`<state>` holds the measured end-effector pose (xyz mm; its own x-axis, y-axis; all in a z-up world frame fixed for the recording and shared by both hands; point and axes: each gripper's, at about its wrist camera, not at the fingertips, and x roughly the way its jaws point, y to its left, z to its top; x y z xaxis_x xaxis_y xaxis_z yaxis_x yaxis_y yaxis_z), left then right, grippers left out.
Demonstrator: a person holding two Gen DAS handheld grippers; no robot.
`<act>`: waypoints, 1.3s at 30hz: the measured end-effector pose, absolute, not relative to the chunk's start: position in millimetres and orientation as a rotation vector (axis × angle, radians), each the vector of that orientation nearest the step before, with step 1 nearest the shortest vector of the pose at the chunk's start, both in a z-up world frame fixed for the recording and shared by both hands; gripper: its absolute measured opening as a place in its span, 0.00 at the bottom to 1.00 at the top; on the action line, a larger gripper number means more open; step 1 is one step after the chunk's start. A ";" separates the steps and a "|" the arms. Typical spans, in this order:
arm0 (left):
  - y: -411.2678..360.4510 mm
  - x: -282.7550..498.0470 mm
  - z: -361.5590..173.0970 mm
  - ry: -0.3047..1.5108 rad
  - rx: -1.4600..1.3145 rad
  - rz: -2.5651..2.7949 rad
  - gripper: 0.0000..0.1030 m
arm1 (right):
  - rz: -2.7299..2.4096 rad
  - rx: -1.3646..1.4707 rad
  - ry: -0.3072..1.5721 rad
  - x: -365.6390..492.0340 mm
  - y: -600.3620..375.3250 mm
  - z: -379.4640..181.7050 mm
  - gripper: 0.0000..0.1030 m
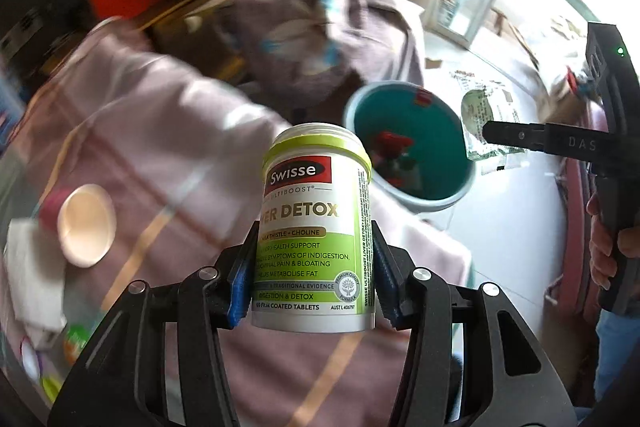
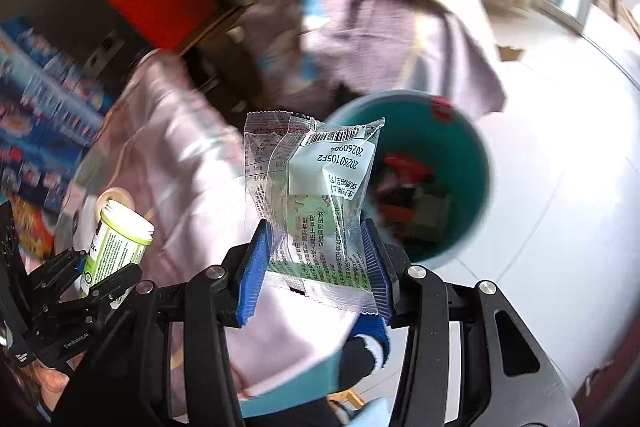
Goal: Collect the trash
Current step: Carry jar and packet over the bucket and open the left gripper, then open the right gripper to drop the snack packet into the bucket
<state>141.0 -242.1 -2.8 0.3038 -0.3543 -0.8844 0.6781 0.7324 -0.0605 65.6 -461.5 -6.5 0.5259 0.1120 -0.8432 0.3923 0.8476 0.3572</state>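
While near bin (image 1: 408, 147) rim, bottle (image 1: 316, 227) in left tongs (image 1: 312, 279).

Glossy plastic bottle (image 1: 314, 227), crinkled clear plastic wrapper (image 2: 316, 195), smooth teal plastic bin (image 2: 472, 147)

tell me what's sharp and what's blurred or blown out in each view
Left wrist view: the white-and-green Swisse supplement bottle in the left tool is sharp; the pink cloth and background are motion-smeared, the floor at right overexposed. Right wrist view: the clear plastic wrapper is crisp; the teal bin is blurred.
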 end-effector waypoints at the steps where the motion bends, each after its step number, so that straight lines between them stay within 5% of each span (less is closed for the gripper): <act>1: -252.6 140.8 -4.4 1.058 0.365 -0.713 0.50 | -0.195 0.573 1.017 61.6 -472.9 -9.8 0.43; 16: -382.4 162.0 -76.6 1.186 0.481 -0.835 0.50 | -0.297 0.664 1.075 61.9 -544.9 -52.4 0.43; 32: -378.3 177.1 -96.3 1.245 0.438 -0.808 0.61 | -0.301 0.649 1.125 83.5 -541.3 -67.1 0.43; 36: -364.9 174.6 -91.7 1.237 0.404 -0.804 0.78 | -0.281 0.631 1.150 92.6 -530.2 -70.0 0.44; 39: -357.5 172.8 -85.9 1.223 0.387 -0.800 0.81 | -0.258 0.626 1.166 100.2 -520.6 -70.5 0.51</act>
